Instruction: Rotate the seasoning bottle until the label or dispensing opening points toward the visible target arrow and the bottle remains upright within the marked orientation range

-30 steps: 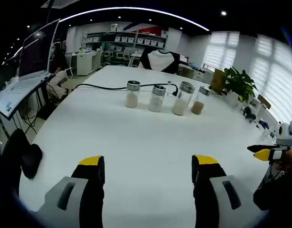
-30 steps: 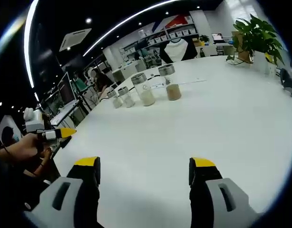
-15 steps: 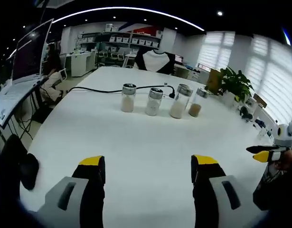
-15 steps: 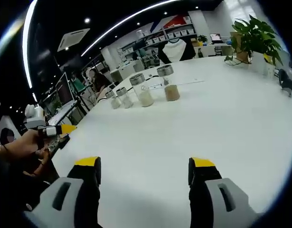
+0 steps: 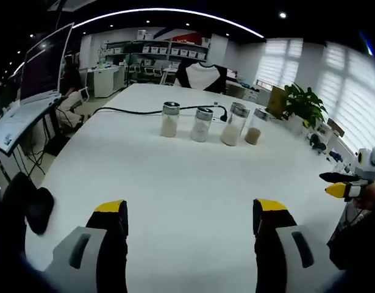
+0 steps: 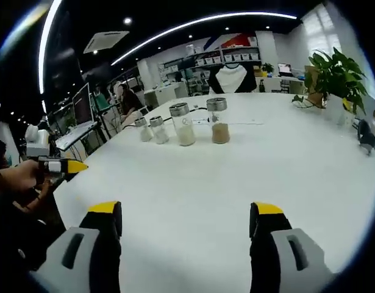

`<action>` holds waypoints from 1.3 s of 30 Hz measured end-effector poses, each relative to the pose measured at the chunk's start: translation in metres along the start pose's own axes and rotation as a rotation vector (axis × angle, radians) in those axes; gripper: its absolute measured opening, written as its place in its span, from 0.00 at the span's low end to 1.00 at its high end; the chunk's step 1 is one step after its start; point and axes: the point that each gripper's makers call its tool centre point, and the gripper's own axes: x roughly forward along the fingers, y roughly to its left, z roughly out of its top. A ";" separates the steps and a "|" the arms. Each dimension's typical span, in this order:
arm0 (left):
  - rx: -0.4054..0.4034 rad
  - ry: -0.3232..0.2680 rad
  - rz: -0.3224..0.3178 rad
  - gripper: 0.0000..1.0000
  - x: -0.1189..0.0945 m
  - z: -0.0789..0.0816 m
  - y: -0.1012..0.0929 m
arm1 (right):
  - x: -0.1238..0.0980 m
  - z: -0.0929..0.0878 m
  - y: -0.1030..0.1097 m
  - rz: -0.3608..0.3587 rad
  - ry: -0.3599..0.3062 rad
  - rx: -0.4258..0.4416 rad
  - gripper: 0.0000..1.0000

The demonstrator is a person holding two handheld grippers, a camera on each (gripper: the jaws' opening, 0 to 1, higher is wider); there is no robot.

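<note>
Since both grippers, left [image 5: 186, 215] and right [image 6: 184, 218], hold jaws released and empty, the hard, slippery glass seasoning bottles [image 5: 200, 124] at twelve o'clock on the desk [image 5: 175, 183] need a gentle squeeze around the middle

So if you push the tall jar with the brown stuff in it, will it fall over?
Maybe. The brown-filled jar looks tall and narrow, so a high push could tip it. Its fill sits low, which probably steadies it. It seems like clear glass, so likely slippery and breakable.
</note>
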 end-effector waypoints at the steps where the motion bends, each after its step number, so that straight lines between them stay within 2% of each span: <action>1: -0.004 0.000 -0.002 0.89 0.001 -0.001 0.001 | 0.000 -0.003 -0.002 -0.019 0.018 0.003 0.84; 5: 0.018 0.028 0.005 0.87 0.006 -0.003 0.003 | -0.001 -0.006 0.002 -0.006 0.028 0.025 0.79; 12: 0.042 0.056 0.010 0.80 0.021 0.003 0.011 | -0.004 -0.009 0.003 -0.002 0.038 0.031 0.75; 16: 0.020 0.050 -0.004 0.80 0.032 0.015 0.012 | -0.006 -0.009 0.002 -0.006 0.038 0.044 0.74; 17: 0.031 0.043 -0.013 0.80 0.038 0.023 0.011 | -0.007 -0.009 0.001 -0.008 0.038 0.046 0.74; 24: 0.046 0.032 -0.050 0.77 0.065 0.048 0.011 | -0.014 -0.013 -0.006 -0.031 0.036 0.078 0.71; 25: 0.062 0.040 -0.050 0.74 0.069 0.049 0.011 | -0.016 -0.013 -0.007 -0.033 0.034 0.079 0.71; 26: 0.117 0.080 -0.037 0.68 0.072 0.046 0.015 | -0.016 -0.014 -0.008 -0.037 0.033 0.080 0.71; 27: 0.149 0.089 -0.019 0.61 0.075 0.046 0.018 | -0.017 -0.015 -0.009 -0.040 0.038 0.080 0.71; 29: 0.196 0.073 -0.001 0.55 0.080 0.052 0.020 | -0.019 -0.016 -0.013 -0.052 0.039 0.091 0.70; 33: 0.187 0.046 -0.033 0.57 0.088 0.065 0.012 | -0.024 -0.013 -0.020 -0.075 0.028 0.107 0.69; 37: 0.234 0.065 -0.028 0.56 0.099 0.071 0.013 | -0.029 -0.011 -0.026 -0.093 0.027 0.121 0.66; 39: 0.251 0.073 -0.019 0.55 0.105 0.073 0.017 | -0.034 -0.004 -0.026 -0.096 0.000 0.143 0.64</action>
